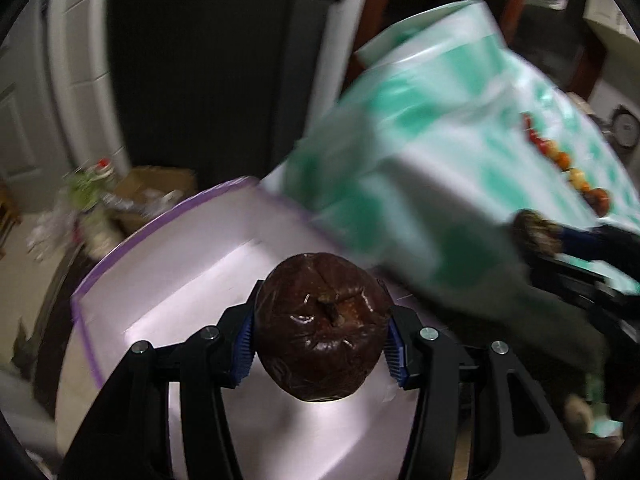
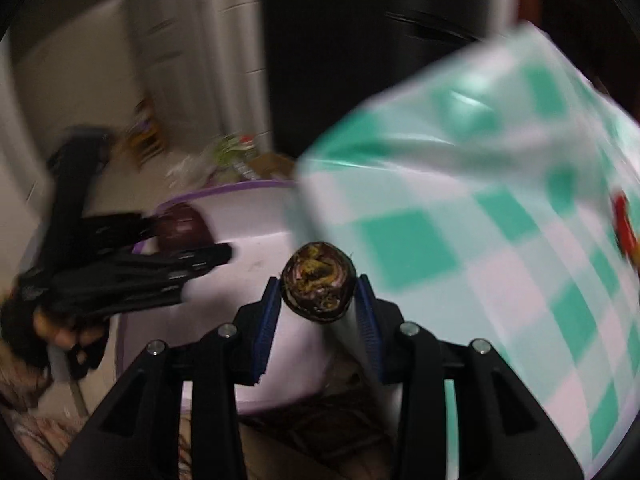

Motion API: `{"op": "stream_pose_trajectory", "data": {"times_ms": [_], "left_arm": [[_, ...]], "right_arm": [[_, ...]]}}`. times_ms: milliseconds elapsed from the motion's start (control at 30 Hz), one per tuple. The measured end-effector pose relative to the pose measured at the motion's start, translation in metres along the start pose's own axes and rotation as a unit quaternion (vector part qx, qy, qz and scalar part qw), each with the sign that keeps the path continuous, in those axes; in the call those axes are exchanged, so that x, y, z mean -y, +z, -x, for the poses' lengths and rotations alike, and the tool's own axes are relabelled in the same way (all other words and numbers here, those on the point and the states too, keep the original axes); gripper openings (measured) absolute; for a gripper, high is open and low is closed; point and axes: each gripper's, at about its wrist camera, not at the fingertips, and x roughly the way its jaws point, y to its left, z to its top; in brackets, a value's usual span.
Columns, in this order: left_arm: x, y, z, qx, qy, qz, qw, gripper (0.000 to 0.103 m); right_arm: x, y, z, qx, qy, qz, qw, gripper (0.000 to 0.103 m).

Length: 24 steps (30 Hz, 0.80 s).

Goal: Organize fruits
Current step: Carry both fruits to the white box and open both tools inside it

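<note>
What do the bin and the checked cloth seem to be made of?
Bin: looks like smooth plastic, pale lilac with a purple rim; a soft sheen runs across its inner wall. Cloth: probably vinyl or oilcloth, glossy, in a green and white check; it catches bright highlights and hangs in stiff folds. Motion blur leaves both uncertain.

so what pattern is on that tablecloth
Green and white checks on the tablecloth, clearest in the right wrist view.

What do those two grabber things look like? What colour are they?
Both the left gripper and the right gripper are black, with two angular, forked fingers each. The inner pads are blue and ribbed. Small round silver screws sit on top of the fingers. No cables or markings show.
</note>
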Motion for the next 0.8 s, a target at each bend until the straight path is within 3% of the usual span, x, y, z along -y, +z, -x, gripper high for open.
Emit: {"op": "stream_pose_trajectory", "data": {"times_ms": [167, 333, 600, 800], "left_arm": [[-0.041, -0.006, -0.022, -0.033, 0.048, 0.024, 0.9980, 0.050], [-0.057, -0.002, -0.052, -0.082, 0.104, -0.003, 0.9912, 0.050], [-0.064, 0.006, -0.117, -0.191, 0.147, -0.046, 0.9694, 0.050], [-0.071, 0.002, -0.165, -0.265, 0.145, -0.073, 0.9505, 0.050]], "right_arm": [[-0.056, -0.001, -0.026, -0.035, 0.029, 0.092, 0.995, 0.039], [-0.078, -0.018, -0.096, -0.135, 0.028, 0.146, 0.980, 0.039], [-0.094, -0.040, -0.182, -0.256, 0.023, 0.197, 0.946, 0.039], [-0.108, -0.055, -0.213, -0.322, 0.013, 0.230, 0.918, 0.039]]}}
